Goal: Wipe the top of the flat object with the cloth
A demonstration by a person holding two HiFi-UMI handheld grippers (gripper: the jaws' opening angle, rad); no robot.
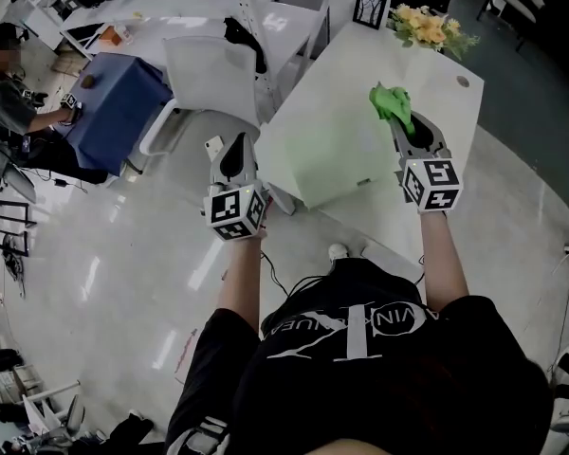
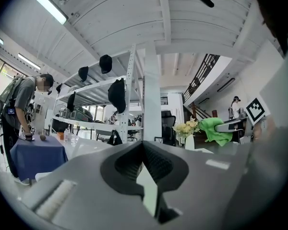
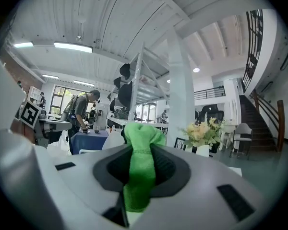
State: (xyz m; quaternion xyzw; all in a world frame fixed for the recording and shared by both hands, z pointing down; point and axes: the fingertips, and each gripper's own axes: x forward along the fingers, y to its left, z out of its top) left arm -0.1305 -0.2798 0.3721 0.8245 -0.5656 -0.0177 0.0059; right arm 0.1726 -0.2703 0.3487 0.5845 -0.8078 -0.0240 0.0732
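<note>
- The left tongs [image 1: 229, 150] are pressed together on nothing, just off the board's [image 1: 313, 159] left edge. We judge they are held clear to leave the wiping hand room.
- The board lies flat on the tabletop [image 1: 441, 79].
- The right tongs [image 1: 405, 129] are clamped on the cloth [image 1: 391, 102], which is bunched over the board's far right corner, ready, we think, for a wipe.
- We cannot tell whether the cloth touches the board, because the bunch hides its own underside.
</note>
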